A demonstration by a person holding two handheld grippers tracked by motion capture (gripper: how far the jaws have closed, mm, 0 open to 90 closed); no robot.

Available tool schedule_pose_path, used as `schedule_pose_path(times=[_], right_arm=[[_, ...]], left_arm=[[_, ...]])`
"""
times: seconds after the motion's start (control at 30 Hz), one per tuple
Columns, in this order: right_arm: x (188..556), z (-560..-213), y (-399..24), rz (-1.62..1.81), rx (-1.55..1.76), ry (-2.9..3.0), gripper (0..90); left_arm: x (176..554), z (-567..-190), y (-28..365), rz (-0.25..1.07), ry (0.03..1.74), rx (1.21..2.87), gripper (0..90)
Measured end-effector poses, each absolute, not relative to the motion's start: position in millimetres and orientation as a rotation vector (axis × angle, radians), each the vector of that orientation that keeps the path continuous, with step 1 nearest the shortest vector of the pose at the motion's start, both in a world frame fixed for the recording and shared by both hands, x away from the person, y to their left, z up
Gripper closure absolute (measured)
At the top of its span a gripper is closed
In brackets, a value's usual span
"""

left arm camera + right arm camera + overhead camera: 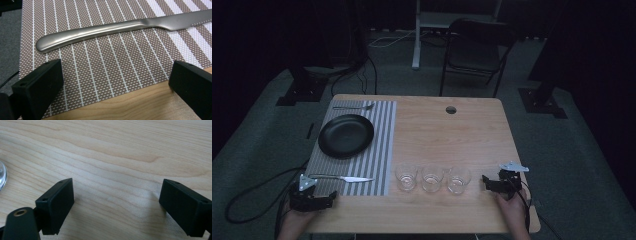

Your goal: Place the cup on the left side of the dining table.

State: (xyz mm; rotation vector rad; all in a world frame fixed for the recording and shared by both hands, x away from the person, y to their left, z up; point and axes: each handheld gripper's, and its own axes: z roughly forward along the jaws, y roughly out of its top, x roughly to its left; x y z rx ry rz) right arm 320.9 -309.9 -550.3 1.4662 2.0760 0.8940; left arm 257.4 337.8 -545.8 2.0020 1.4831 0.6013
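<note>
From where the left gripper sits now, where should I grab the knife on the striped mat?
Probably the handle: it is the rounded, thicker end, lying flat just ahead of the open left gripper. Come straight down from above with one jaw on each long side. The knife has its thin blade pointing toward the glasses, offering less to pinch.

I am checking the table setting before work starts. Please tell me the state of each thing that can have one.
Left gripper: open, fingers empty, just short of the knife.
Right gripper: open, fingers empty, over bare wood.
Knife: lying flat on the placemat.
Plate: empty, on the placemat.
Fork: lying flat beyond the plate.
Three glasses: upright, in a row; contents cannot be told.
Placemat: spread flat.
</note>
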Motion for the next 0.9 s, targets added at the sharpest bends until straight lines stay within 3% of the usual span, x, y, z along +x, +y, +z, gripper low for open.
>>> schedule_pose_path(times=[0.9], right_arm=[[320.9,-550.3,-309.9,0.894,1.466,2.076,12.1]], left_arm=[[248.8,-540.5,347.4,0.529,1.321,2.066,1.2]])
